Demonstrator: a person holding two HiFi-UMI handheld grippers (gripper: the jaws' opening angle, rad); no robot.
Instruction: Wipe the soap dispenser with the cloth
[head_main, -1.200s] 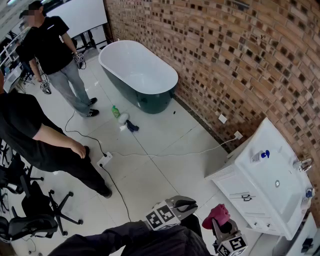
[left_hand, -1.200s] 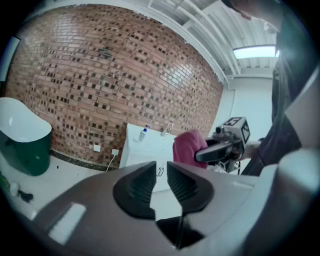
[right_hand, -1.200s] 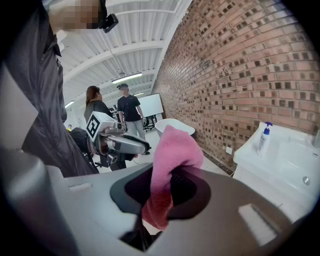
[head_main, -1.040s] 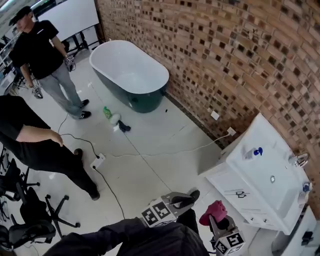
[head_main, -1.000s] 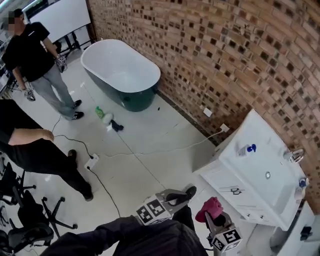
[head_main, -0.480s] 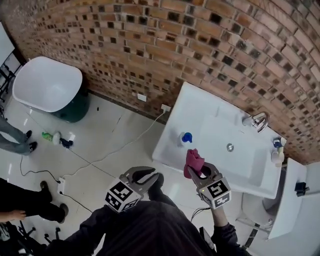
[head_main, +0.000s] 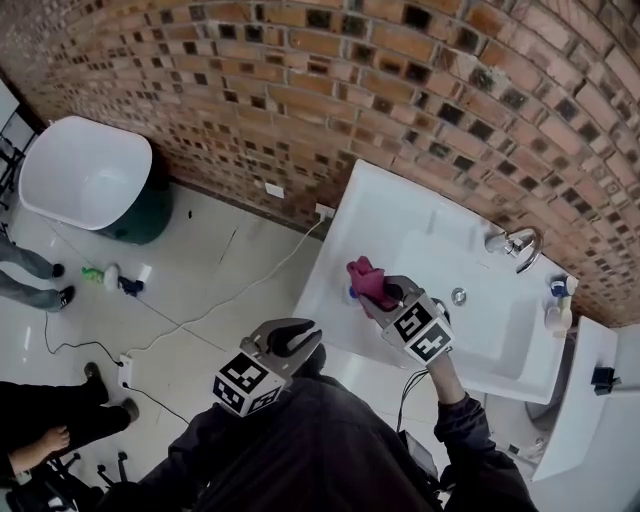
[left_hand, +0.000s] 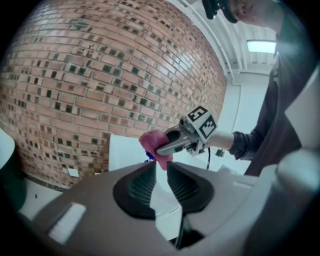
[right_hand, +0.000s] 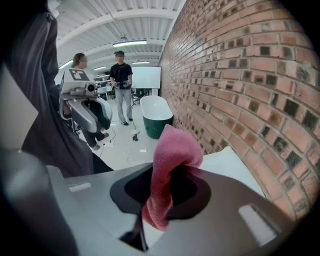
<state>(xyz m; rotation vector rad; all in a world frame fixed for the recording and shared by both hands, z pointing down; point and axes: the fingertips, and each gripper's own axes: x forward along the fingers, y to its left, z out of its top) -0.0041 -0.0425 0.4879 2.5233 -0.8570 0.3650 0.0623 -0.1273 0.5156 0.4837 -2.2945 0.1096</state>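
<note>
My right gripper (head_main: 387, 294) is shut on a pink cloth (head_main: 368, 280), and the cloth hangs bunched between the jaws in the right gripper view (right_hand: 169, 160). It holds the cloth over the left front part of the white sink (head_main: 500, 330). The soap dispenser (head_main: 349, 294) is almost wholly hidden behind the cloth; only a bit of its blue pump (left_hand: 148, 159) peeks out. My left gripper (head_main: 302, 341) is shut and empty, below and left of the sink's edge. In the left gripper view its jaws (left_hand: 161, 172) point toward the cloth.
A chrome faucet (head_main: 515, 243) stands at the sink's back right, with small bottles (head_main: 555, 300) at its right corner. A brick wall runs behind. A bathtub (head_main: 85, 175), a floor cable (head_main: 215, 305), a green bottle (head_main: 95, 272) and people (right_hand: 121, 85) are at the left.
I have turned from the open floor to the sink. The right gripper has carried the cloth up and left onto the dispenser, which showed uncovered half a second ago. The left gripper stays shut.
</note>
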